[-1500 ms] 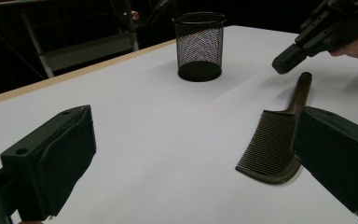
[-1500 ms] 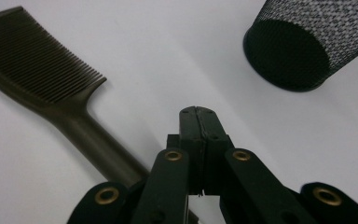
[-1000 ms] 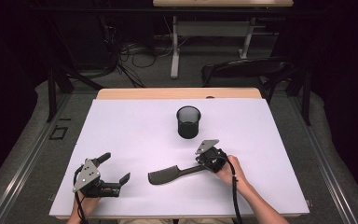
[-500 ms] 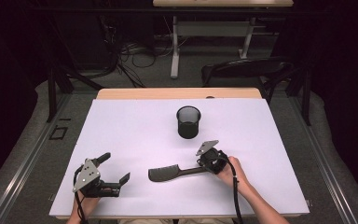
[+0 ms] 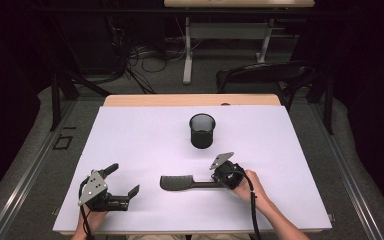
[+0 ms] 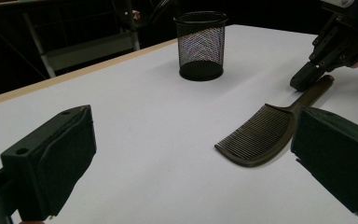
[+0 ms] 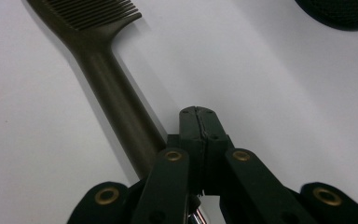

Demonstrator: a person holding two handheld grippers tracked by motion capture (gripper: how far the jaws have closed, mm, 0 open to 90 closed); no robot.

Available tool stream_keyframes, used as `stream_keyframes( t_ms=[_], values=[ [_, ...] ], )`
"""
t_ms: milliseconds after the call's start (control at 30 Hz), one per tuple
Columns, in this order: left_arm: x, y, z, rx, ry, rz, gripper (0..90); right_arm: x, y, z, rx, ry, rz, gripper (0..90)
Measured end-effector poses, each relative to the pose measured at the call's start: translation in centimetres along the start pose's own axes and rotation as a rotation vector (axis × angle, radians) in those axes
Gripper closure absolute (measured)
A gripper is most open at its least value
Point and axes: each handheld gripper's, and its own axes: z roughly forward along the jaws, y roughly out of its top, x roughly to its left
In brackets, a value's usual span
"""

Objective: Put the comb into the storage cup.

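A dark comb [image 5: 180, 182] lies flat on the white table [image 5: 145, 135], teeth end to the left and handle to the right. My right gripper [image 5: 215, 183] rests at the handle's end with its jaws pressed together. In the right gripper view the shut jaws [image 7: 197, 114] sit just right of the comb handle [image 7: 107, 79], with nothing between them. My left gripper [image 5: 125, 178] lies at the front left, open and empty, well apart from the comb. In the left gripper view the comb [image 6: 261, 135] lies ahead beside one of its wide-spread jaws, and the right gripper [image 6: 305, 79] is at the handle's tip.
A black mesh cup [image 5: 202, 131] stands upright at the table's middle, behind the comb; it is also ahead in the left gripper view [image 6: 201, 44]. A wooden edge [image 5: 190, 100] borders the table's far side. A dark chair [image 5: 265, 75] stands beyond it.
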Motion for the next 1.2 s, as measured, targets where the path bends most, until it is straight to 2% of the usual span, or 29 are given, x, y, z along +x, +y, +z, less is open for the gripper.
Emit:
stream_keyframes(
  t_ms=[1200],
  values=[
    [0.1,0.0,0.0,0.001,0.004,0.0,0.0,1.4,-0.3,-0.7,0.028,0.031,0.024,90.0]
  ],
)
